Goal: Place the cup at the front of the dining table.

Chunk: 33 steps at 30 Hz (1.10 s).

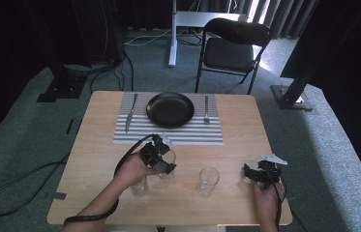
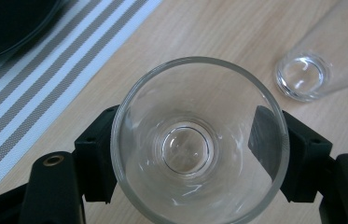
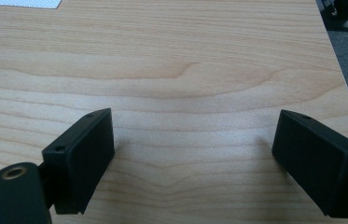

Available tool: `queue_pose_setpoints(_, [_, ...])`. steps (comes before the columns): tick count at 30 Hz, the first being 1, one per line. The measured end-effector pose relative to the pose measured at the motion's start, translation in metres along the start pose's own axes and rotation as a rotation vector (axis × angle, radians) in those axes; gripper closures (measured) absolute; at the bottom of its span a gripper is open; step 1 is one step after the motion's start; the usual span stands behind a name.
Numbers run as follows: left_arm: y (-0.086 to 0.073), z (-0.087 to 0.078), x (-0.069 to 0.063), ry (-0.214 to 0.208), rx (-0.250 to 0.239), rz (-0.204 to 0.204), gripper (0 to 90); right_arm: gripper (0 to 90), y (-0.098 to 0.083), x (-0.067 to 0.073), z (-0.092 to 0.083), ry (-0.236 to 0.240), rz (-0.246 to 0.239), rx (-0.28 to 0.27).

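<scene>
My left gripper (image 1: 162, 162) is shut on a clear drinking glass (image 1: 168, 158), held upright near the middle of the wooden table (image 1: 100, 145). In the left gripper view I look down into this glass (image 2: 199, 140), and the gripper (image 2: 188, 150) has a black pad pressed on each side of its wall. A second glass (image 1: 140, 186) stands close under my left hand, and a third glass (image 1: 208, 181) stands to its right. My right gripper (image 1: 253, 174) rests open near the front right of the table. In the right gripper view its jaws (image 3: 195, 158) stand wide apart over bare wood.
A striped placemat (image 1: 134, 135) lies at the far side with a black plate (image 1: 170, 109), a knife (image 1: 130, 112) on its left and a fork (image 1: 206, 109) on its right. Another glass (image 2: 301, 77) stands beside the held one. A black chair (image 1: 231, 48) stands beyond the table.
</scene>
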<state>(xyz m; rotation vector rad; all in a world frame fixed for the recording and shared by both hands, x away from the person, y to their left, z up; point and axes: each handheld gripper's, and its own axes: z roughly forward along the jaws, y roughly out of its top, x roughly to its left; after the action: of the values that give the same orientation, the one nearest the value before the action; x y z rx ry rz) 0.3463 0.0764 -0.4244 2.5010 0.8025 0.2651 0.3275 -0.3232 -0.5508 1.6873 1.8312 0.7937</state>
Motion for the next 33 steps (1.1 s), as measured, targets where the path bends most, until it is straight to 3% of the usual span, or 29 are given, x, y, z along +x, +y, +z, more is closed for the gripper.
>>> queue_pose_setpoints(28, [-0.010,-0.006,0.059,0.100,-0.005,-0.152,29.0,12.3,0.000,0.000,0.000,0.000,-0.001,0.000])
queue_pose_setpoints(29, [-0.011,-0.007,0.065,0.108,-0.010,-0.174,29.0,12.3,0.000,0.000,0.000,-0.001,-0.001,-0.001])
queue_pose_setpoints(33, [-0.010,-0.010,0.075,0.127,-0.011,-0.188,29.0,12.3,0.000,0.000,0.000,0.000,0.000,0.000])
